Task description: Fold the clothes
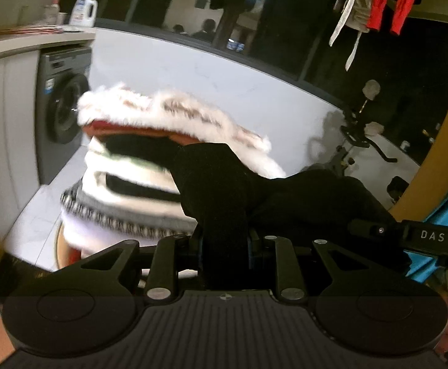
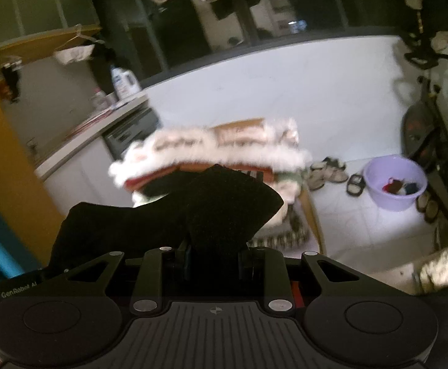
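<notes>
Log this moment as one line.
phase: carrying | left hand-held gripper: shut on black garment | right hand-held gripper: shut on black garment | ahead: stack of folded clothes

Home laundry room: washing machine (image 1: 65,107)

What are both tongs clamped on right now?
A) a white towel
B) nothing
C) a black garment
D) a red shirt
C: the black garment runs between the pads of the left tongs, and the same dark cloth sits pinched in the right tongs, in front of the stack of folded clothes.
</notes>
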`<action>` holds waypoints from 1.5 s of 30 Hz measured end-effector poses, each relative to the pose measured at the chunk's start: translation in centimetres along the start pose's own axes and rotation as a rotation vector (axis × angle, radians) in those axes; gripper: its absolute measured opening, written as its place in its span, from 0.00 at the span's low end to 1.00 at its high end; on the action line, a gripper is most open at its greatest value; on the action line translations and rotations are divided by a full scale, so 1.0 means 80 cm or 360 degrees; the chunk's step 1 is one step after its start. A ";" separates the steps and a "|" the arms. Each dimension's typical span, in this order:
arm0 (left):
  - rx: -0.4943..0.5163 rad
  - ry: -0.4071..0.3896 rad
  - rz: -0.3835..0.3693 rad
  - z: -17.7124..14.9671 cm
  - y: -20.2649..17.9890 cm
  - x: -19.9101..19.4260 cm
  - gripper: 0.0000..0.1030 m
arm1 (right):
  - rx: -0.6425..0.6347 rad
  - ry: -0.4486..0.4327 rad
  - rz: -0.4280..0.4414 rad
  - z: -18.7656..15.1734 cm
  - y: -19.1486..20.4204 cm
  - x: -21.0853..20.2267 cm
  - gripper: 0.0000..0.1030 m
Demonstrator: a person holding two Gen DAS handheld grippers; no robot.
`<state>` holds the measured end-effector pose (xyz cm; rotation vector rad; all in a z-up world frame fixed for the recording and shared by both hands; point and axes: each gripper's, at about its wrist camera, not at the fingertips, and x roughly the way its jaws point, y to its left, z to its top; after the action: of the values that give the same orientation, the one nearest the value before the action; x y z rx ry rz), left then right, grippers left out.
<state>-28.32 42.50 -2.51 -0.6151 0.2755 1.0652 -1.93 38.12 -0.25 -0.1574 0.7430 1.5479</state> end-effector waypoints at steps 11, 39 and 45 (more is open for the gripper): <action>0.0195 -0.0070 -0.0118 0.173 0.083 0.099 0.23 | 0.0161 -0.0162 -0.0004 0.127 0.068 0.144 0.23; 0.0298 0.0533 0.0336 0.278 0.135 0.432 0.28 | 0.0074 0.0330 -0.0021 0.283 -0.047 0.532 0.29; 0.0290 0.0452 0.0408 0.297 0.146 0.415 0.51 | 0.0137 0.0224 -0.0097 0.273 -0.077 0.514 0.58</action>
<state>-24.83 84.81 -3.84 -0.5758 0.7066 1.1818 5.13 84.08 -6.92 -0.2249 0.9064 1.4547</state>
